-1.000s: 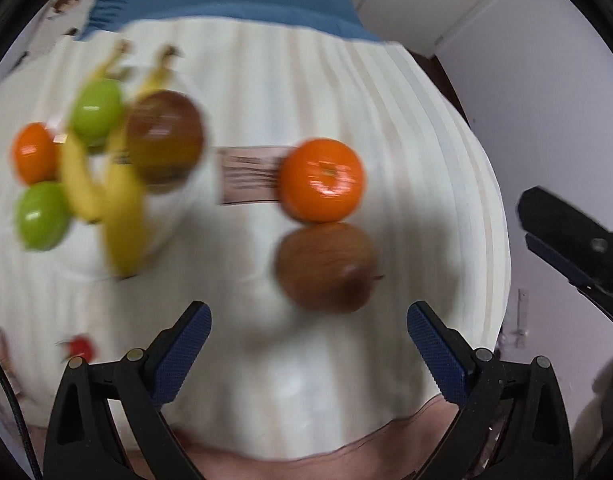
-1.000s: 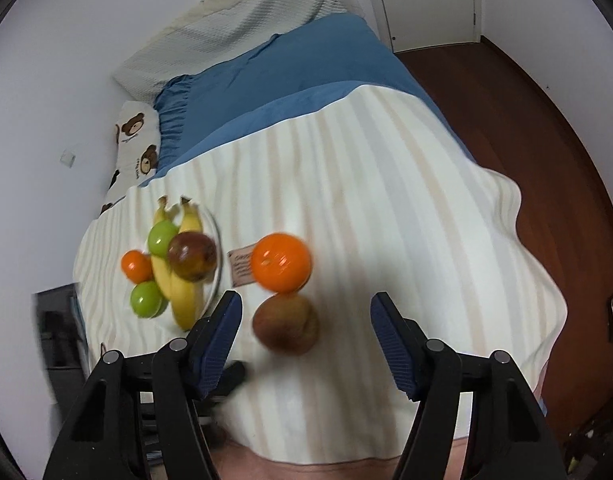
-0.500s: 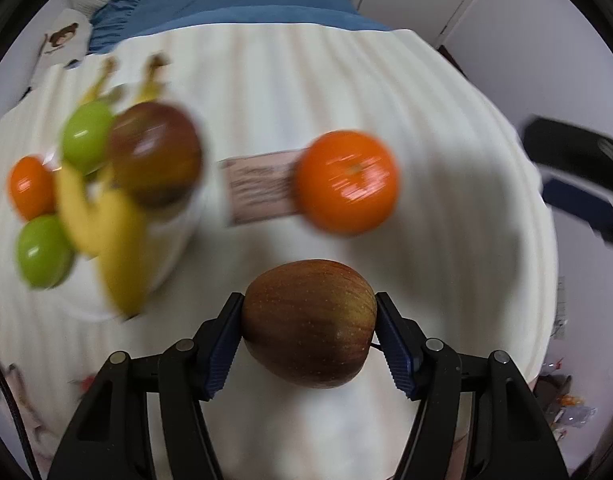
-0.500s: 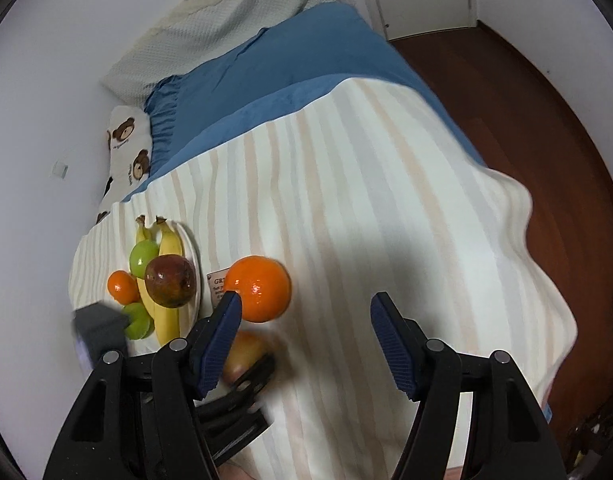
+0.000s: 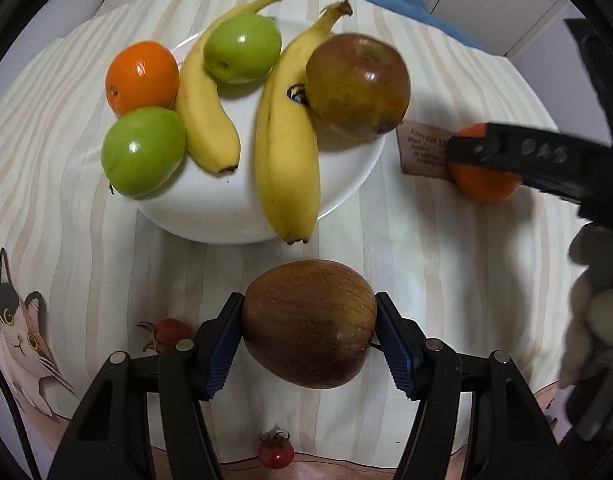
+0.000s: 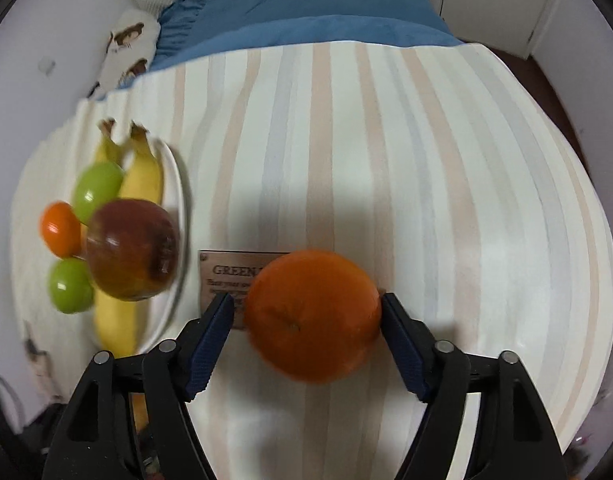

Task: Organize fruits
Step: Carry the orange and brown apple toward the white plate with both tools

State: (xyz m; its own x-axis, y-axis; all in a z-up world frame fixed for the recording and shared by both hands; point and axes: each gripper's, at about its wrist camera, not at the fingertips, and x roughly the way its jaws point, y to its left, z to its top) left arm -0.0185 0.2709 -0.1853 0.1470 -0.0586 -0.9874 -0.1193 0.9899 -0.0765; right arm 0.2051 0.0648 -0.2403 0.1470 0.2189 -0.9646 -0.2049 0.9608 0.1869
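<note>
Left wrist view: the left gripper [image 5: 309,342] is clamping a red apple [image 5: 309,328], heading toward the plate [image 5: 226,220]. The right gripper [image 6: 306,320] is bracketing the orange [image 6: 312,314], seemingly not yet squeezing; closing comes next.

- Soft, even indoor light; small glare spots on the green fruits [image 5: 143,151] and dark apple [image 5: 357,86]
- Left wrist view sharp; right wrist view smeared around the plate [image 6: 177,200]
- Fisheye bends the striped cover [image 6: 386,160] at the edges; dark corners

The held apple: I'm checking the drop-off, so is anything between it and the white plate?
No: only bare cloth between the apple in the left gripper and the plate, though fruit crowds the plate.
</note>
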